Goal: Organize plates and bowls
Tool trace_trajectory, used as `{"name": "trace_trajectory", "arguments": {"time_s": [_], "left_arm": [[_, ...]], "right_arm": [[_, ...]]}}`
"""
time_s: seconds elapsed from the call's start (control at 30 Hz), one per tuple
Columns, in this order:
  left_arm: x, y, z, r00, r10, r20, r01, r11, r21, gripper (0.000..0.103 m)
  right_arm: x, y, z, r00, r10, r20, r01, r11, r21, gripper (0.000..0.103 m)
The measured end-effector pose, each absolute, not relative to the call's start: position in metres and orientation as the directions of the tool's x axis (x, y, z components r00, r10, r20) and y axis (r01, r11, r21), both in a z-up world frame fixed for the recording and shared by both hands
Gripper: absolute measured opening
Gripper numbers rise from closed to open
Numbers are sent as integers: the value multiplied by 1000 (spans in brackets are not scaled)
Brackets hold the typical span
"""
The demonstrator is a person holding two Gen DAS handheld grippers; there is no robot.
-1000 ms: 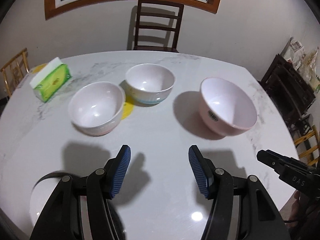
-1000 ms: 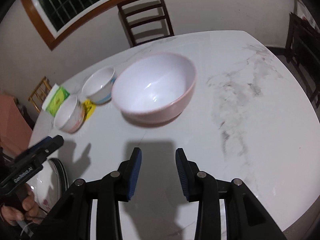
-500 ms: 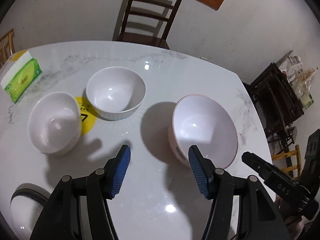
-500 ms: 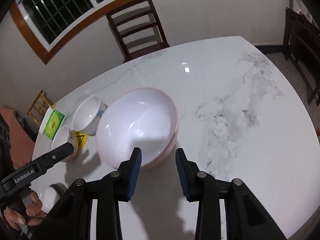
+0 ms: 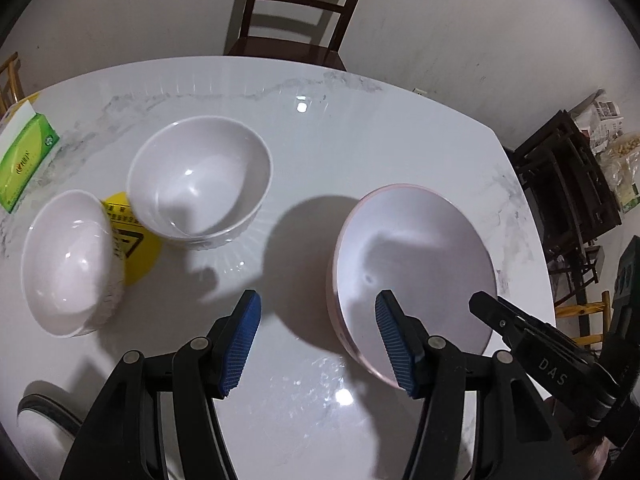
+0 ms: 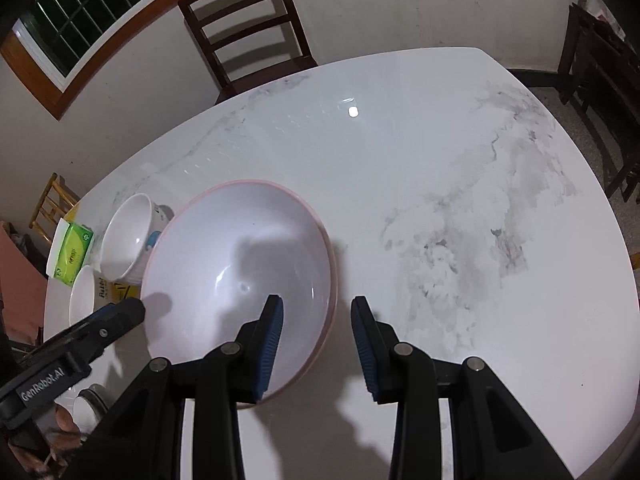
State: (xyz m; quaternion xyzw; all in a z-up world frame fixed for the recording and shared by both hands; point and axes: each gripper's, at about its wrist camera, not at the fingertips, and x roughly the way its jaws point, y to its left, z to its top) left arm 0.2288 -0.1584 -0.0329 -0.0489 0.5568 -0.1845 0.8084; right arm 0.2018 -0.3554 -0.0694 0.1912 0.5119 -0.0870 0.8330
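A large pink bowl (image 5: pixel 416 264) sits on the white marble table (image 5: pixel 360 136); it also shows in the right wrist view (image 6: pixel 240 276). My left gripper (image 5: pixel 316 338) is open, its jaws straddling the bowl's left rim. My right gripper (image 6: pixel 316 344) is open, its jaws straddling the bowl's right rim. Two smaller white bowls stand to the left, one farther (image 5: pixel 200 180) and one nearer (image 5: pixel 68 260), with a yellow sticker (image 5: pixel 132 244) between them. A plate edge (image 5: pixel 44 412) shows at the lower left.
A green tissue box (image 5: pixel 24 160) lies at the table's far left. A dark wooden chair (image 5: pixel 296 8) stands behind the table. Dark furniture (image 5: pixel 568 184) is on the right. A wooden chair (image 6: pixel 52 204) stands beyond the left edge.
Both grippers have come forward and down to the pink bowl, which now lies between each pair of jaws. The bowls have not moved.
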Motion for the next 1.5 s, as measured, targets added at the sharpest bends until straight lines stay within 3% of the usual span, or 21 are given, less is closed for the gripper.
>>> {"name": "trace_trajectory", "arguments": {"time_s": [0.2,0.3,0.57,1.5], "left_arm": [[231,-161,-47,293,-349,-890,230,929,-289,47],[231,-162,-53,287,-352,-891,227,929,-294,34],[226,-166,-56,272,-398,-876,263,907,-330,13],[143,-90,-33,317,-378,-870,232,920,-316,13]], "right_arm": [[204,-353,-77,461,44,-886,350,909,228,36],[206,-350,-80,463,43,-885,353,907,229,35],[203,-347,-85,460,53,-886,349,907,235,17],[117,-272,-61,477,108,-872,242,938,248,16]]}}
